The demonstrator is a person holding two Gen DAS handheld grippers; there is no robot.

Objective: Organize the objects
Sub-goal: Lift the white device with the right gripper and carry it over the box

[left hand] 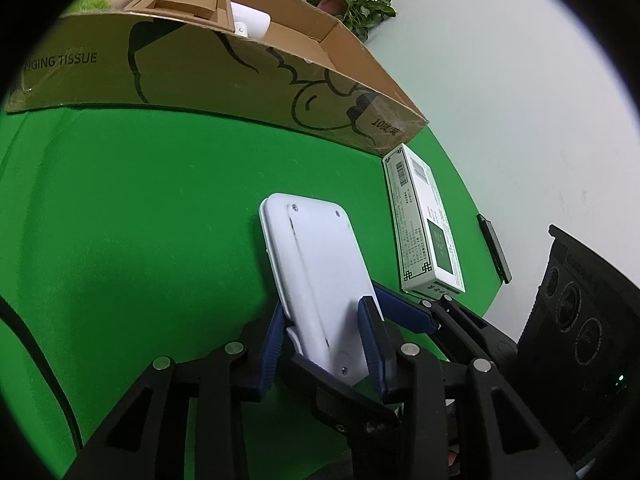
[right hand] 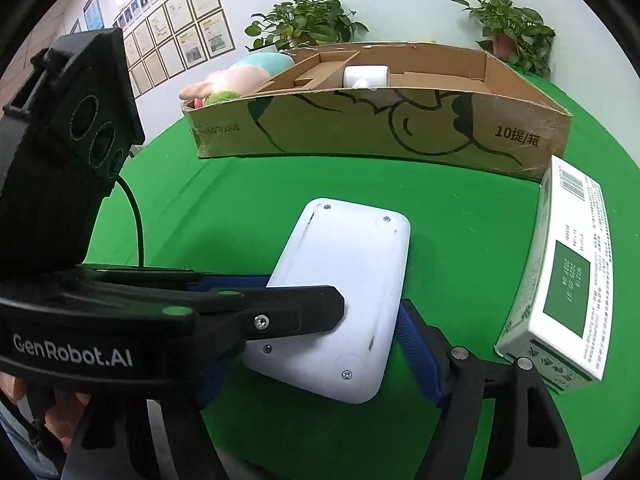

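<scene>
2 tools on the white device [left hand: 316, 276]: my left tool [left hand: 324, 338] pinches its near end above the green table [left hand: 140, 208], my right tool [right hand: 320, 336] straddles it, not clearly gripping. Cardboard box [right hand: 360, 128] holds some items; the carton [right hand: 560, 276] waits outside.

I see a flat white plastic device with rounded corners [left hand: 320, 276] [right hand: 344, 296], screwed back face up, tilted off the green cloth, in front of the long open cardboard box [left hand: 224, 76] [right hand: 380, 124]. A white-and-green printed carton [left hand: 424, 224] [right hand: 564, 276] lies near that box's right end.
</scene>
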